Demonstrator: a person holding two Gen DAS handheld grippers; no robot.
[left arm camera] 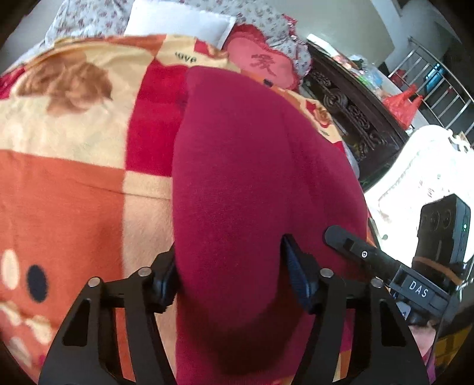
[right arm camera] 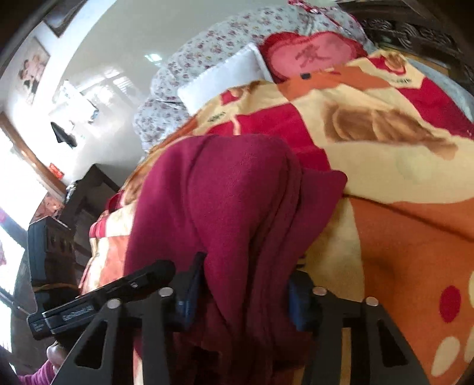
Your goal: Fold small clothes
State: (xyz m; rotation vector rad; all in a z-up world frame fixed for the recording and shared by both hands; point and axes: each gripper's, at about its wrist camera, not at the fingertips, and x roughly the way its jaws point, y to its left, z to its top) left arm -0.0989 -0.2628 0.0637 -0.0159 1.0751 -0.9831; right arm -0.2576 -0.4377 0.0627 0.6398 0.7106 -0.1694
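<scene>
Your left gripper point(left arm camera: 234, 275) straddles the near end of a dark red garment point(left arm camera: 251, 165), its jaws set fairly wide with the bunched fleece filling the gap between the pads; whether they bite down or merely bracket the cloth, the left wrist view does not settle. Your right gripper point(right arm camera: 241, 291) stands the same way on the same garment point(right arm camera: 237, 189), jaws partly apart, thick folds gathered between the blue pads, so a firm clamp cannot be confirmed there either. In the left view your right gripper point(left arm camera: 349, 241) reaches in just beside the left one, which suggests you hold two points of one edge close together so that the piece can be carried over as a single fold.

The garment lies humped on a patterned blanket point(left arm camera: 74, 165) of orange, cream and red, its far end trailing away from you with layers already doubled along one side. That doubling, judged from how it lies, puts you partway through the fold rather than at its start.

Beyond, a pink heart cushion point(left arm camera: 260, 63) and a white pillow point(left arm camera: 180, 20) rest at the head of the bed, well apart from the work. A red plastic bag point(left arm camera: 401, 103) sits off to the side.
</scene>
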